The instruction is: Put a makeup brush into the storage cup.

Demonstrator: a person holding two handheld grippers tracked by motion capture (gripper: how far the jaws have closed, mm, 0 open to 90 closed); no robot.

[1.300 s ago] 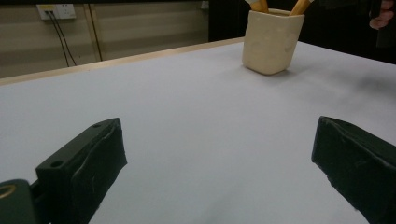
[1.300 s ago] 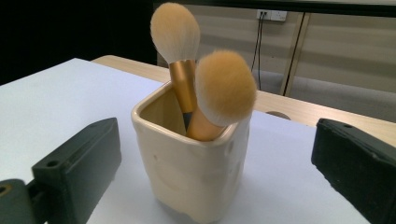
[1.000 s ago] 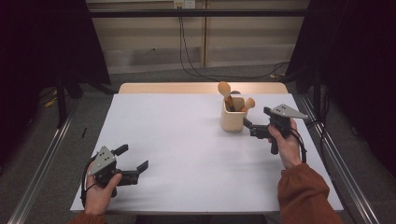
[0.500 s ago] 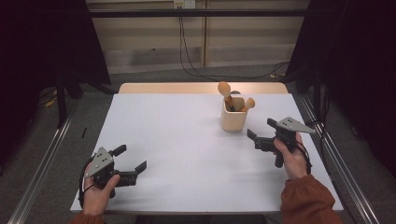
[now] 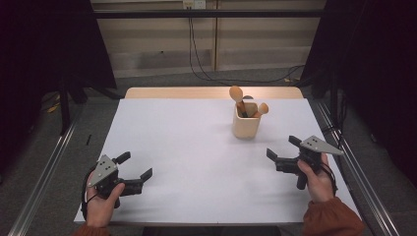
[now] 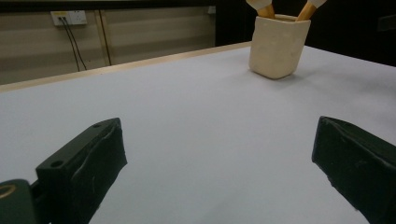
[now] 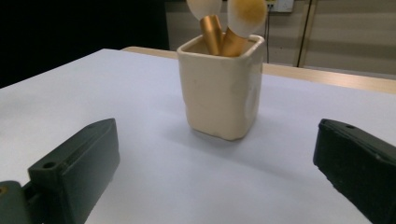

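A cream square cup (image 5: 245, 127) stands upright at the back right of the white table top (image 5: 196, 147), with wooden spoons (image 5: 236, 93) sticking out of it. My right gripper (image 5: 281, 146) hovers in front of the cup and to its right, pointing toward it. Its jaws are open with nothing between them and have just been opening a little wider. In the right gripper view the cup (image 7: 222, 88) stands close ahead, between and beyond the jaws. My left gripper (image 5: 136, 164) rests open and empty at the front left. From there the cup (image 6: 279, 44) is far off.
The table's bare wooden edge (image 5: 196, 92) shows along the back. Metal rails (image 5: 44, 182) run along both sides of the table, and cables (image 5: 201, 69) hang down the back wall. Dark curtains flank the scene.
My right gripper has drawn back from beside the cup toward the front of the table, ending lower and farther from the cup. The left gripper has stayed put.
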